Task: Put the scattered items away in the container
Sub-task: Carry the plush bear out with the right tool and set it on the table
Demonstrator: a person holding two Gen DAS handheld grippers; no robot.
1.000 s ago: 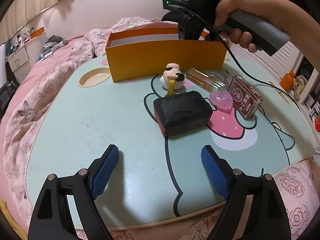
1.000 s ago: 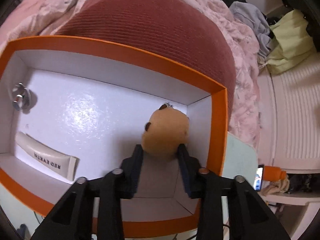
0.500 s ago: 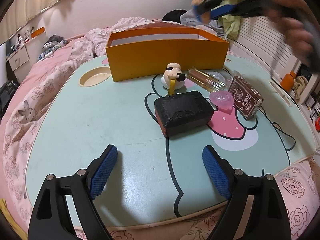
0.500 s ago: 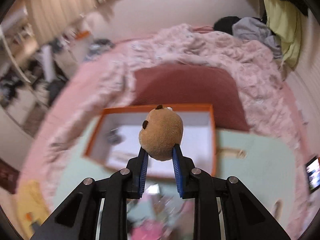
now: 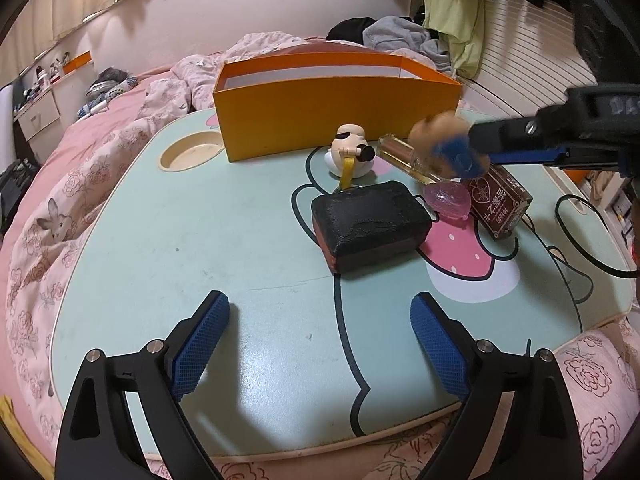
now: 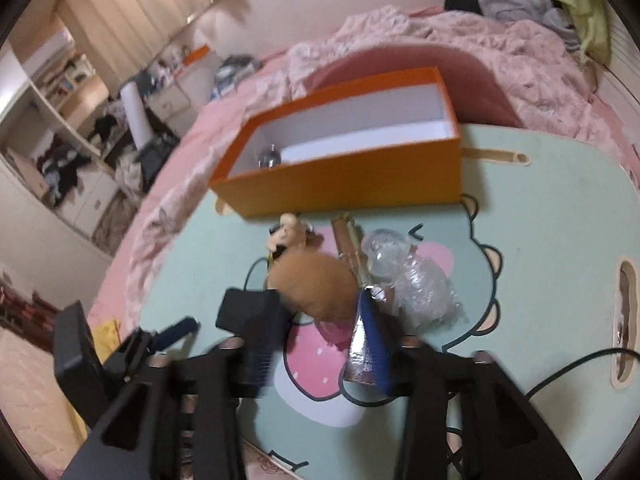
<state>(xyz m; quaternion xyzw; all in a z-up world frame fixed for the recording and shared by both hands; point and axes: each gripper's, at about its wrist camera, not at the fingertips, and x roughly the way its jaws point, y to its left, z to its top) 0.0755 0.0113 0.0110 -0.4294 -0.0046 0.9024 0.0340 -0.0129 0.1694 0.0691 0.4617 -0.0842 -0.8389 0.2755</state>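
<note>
A second ago the right gripper [image 6: 316, 340] held the brown plush toy [image 6: 314, 286] down inside the orange box [image 6: 352, 184]; half a second ago it had lifted clear above the box. It is now low over the tabletop [image 5: 200, 240] in front of the box, among the scattered things, the plush toy caught between its blue-padded fingers [image 6: 372, 334]. Both views of it are motion-blurred, so how firmly the fingers clench cannot be told, but they are set against the toy's sides. In the left wrist view the toy [image 5: 434, 132] sits above the amber glass bottle [image 5: 400, 152], hiding part of it.

The left gripper [image 5: 320, 320] has kept its place, fingers spread wide and grasping nothing, near the black block [image 5: 370, 222]. The sunglasses duck figure [image 5: 352, 152], pink heart jelly [image 5: 448, 198] and dark red card box [image 5: 500, 204] lie unchanged. Inside the orange box only a small round silver object [image 6: 269, 157] shows; the front wall hides the rest.
</note>
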